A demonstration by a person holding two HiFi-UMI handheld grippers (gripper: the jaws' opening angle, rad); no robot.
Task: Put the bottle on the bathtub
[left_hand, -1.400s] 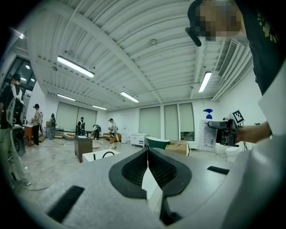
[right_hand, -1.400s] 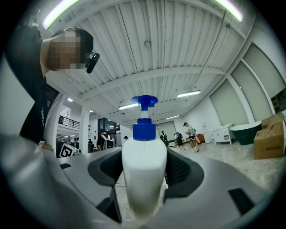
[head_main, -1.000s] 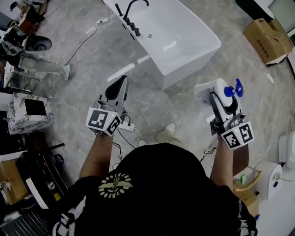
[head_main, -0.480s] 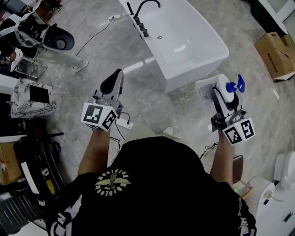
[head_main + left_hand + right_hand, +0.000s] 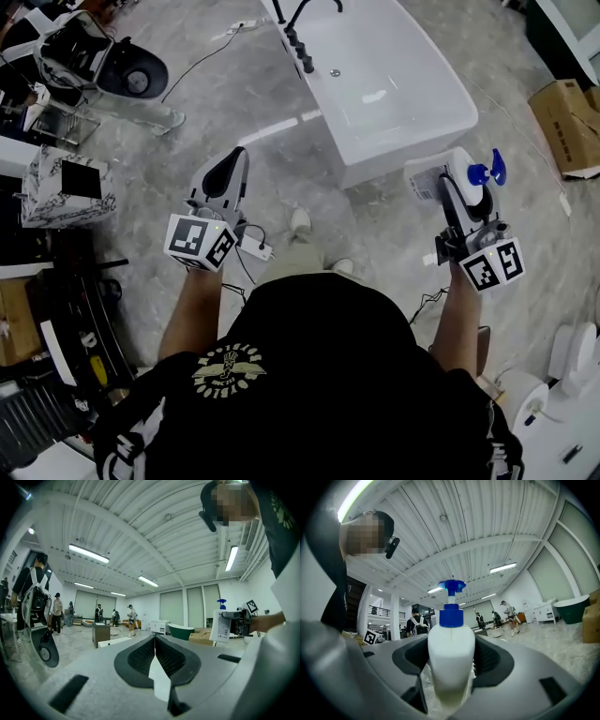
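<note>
A white pump bottle (image 5: 448, 178) with a blue pump head sits clamped in my right gripper (image 5: 458, 195), just right of the bathtub's near corner. In the right gripper view the bottle (image 5: 451, 660) fills the gap between the dark pads. The white freestanding bathtub (image 5: 441, 75) with a black tap (image 5: 305, 17) lies ahead on the grey floor. My left gripper (image 5: 225, 173) hovers left of the tub with its jaws pressed together and nothing between them. The left gripper (image 5: 154, 645) shows its pads meeting, and the bottle (image 5: 220, 623) appears at the right.
A cardboard box (image 5: 566, 112) sits at the far right. A marbled cabinet (image 5: 64, 192) and a toilet display (image 5: 131, 80) stand at the left. A white power strip (image 5: 253, 249) with a cable lies on the floor near my feet. Several people stand in the distance.
The view has advanced toward the bathtub, which now sits closer to both grippers. The right gripper still carries the bottle; the left stays shut and empty.
</note>
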